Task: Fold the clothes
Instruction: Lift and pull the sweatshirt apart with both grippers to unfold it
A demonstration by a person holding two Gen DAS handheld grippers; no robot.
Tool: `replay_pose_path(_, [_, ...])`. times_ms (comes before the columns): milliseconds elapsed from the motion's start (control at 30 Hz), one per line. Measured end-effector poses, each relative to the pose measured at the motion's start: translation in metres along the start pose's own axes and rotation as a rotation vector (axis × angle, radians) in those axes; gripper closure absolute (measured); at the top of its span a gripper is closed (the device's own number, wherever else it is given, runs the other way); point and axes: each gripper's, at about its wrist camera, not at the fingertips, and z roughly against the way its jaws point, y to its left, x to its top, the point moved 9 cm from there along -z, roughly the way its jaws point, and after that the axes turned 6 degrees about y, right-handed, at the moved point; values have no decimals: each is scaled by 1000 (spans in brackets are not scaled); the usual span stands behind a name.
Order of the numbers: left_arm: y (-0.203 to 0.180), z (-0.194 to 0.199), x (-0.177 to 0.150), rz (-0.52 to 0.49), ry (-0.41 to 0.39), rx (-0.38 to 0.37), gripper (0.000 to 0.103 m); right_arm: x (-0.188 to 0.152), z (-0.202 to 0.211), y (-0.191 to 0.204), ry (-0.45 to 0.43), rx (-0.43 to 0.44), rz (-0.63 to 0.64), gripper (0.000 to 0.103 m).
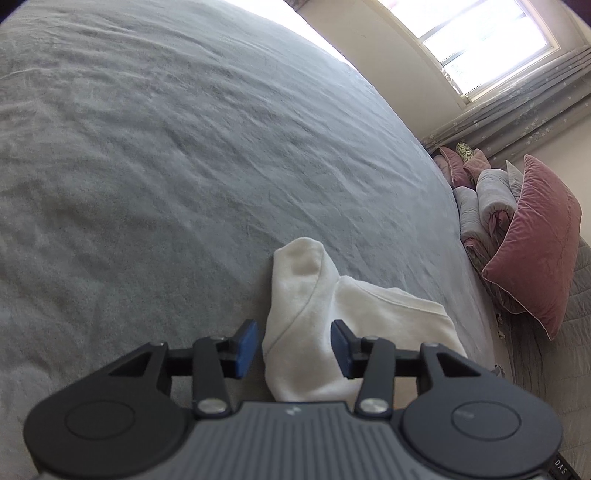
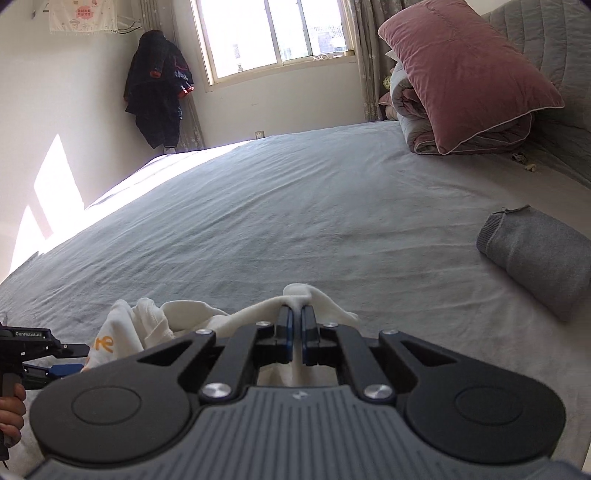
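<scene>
A white garment [image 1: 306, 295] lies crumpled on the grey bed sheet [image 1: 166, 166]. In the left wrist view my left gripper [image 1: 294, 347] stands open, its blue pads on either side of a fold of the cloth without pressing it. In the right wrist view my right gripper [image 2: 295, 314] is shut on a pinched ridge of the white garment [image 2: 155, 325], lifting it off the sheet [image 2: 295, 203]. Orange print shows on the cloth at the left. The left gripper [image 2: 74, 358] appears at the left edge beside the garment, held by a hand [image 2: 11, 410].
A folded grey garment [image 2: 535, 258] lies on the bed to the right. A pink pillow [image 2: 465, 74] leans on rolled bedding [image 2: 417, 122] at the headboard. A dark jacket [image 2: 159, 85] hangs in the corner by the window [image 2: 273, 33].
</scene>
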Motion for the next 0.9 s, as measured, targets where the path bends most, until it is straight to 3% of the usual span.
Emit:
replay_pose_path(267, [1,-12,11,8,-39,67,57,-6,4,-95,-31,-129,-165,99])
replay_pose_path(400, [-5,-20,13,11,-40,68,57,-4,9,-123,-44,-171,-198,99])
replay_pose_path(500, [-25,-31,3,-45,-26,46,65,-12,7,-136,-26,-184,-202,99])
replay_pose_path(567, [-40,-38,-4,-85,-18,30,88,-20,5,-142,-6,-182,-206,99])
replay_pose_path(667, [-74,-35,-14,-244,-80,37,94,-27,6,-147,11,-175,-212,99])
replay_pose_path(767, [-110,-26,-33,-423,-122,-23,94,-30,8,-147,19,-167,-206,99])
replay_pose_path(900, [-143,-29,-70,-569,-39,-169,94,-32,7,-146,31,-162,-202,99])
